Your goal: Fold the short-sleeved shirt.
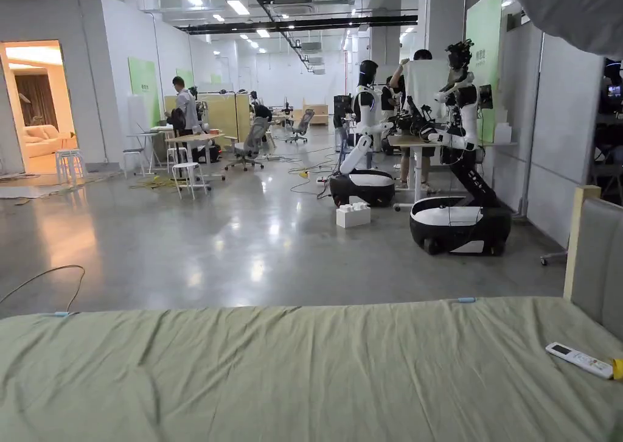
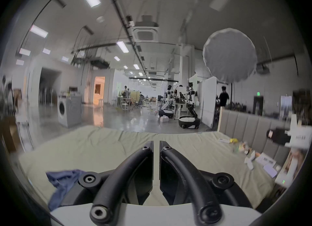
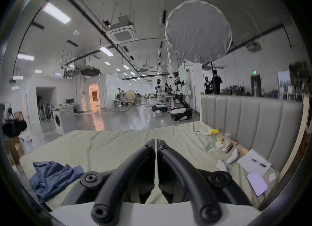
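Head view — remote (image 1: 578, 359) on bed (image 1: 292, 370).

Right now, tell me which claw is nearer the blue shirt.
Left. The blue shirt lies crumpled just left of the left claw; the right claw sits farther to its right.

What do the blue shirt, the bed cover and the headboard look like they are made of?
Blue shirt: thin, soft woven or knit fabric, matte; it lies crumpled in loose folds. Bed cover: pale green cloth, probably cotton, matte, with fine wrinkles. Headboard: grey padded upholstery with vertical stitched channels; fabric or faux leather, hard to tell.
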`<control>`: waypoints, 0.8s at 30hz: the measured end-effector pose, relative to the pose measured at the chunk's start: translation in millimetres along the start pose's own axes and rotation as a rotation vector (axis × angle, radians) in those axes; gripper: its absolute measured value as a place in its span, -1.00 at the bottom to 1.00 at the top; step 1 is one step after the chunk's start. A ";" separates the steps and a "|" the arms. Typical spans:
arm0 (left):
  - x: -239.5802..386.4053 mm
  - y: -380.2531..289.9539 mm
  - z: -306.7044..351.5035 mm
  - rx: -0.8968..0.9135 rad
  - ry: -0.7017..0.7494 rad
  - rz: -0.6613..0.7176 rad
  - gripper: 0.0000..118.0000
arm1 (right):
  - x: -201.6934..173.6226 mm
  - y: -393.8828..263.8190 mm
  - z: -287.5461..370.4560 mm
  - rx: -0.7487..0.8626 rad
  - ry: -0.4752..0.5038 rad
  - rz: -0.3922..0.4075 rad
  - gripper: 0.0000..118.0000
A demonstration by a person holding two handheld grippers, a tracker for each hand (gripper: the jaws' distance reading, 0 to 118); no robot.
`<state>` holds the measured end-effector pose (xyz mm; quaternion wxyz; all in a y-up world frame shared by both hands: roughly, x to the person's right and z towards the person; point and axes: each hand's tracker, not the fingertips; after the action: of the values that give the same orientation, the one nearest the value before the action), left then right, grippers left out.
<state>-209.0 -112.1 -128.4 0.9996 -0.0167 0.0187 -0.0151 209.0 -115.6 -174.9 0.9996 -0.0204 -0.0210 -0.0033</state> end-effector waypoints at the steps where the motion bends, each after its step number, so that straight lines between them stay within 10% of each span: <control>1: 1.2 2.3 2.2 0.012 -0.021 0.016 -0.90 | -0.1 4.2 3.1 0.047 0.008 0.008 -0.95; 3: -2.5 6.0 3.5 0.027 -0.058 0.078 -0.90 | 7.0 6.1 4.7 0.013 0.057 -0.131 -0.95; 9: -7.4 13.2 2.1 -0.011 -0.069 0.225 -0.89 | -1.0 7.7 8.7 0.048 0.092 0.047 -0.95; 24: -26.1 12.6 11.0 -0.001 -0.040 0.204 -0.89 | -20.5 -24.8 17.7 0.033 0.127 0.004 -0.95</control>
<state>-234.3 -98.3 -116.9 0.9961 -0.0153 0.0005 0.0869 187.6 -139.5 -157.1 0.9991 -0.0039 0.0424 -0.0023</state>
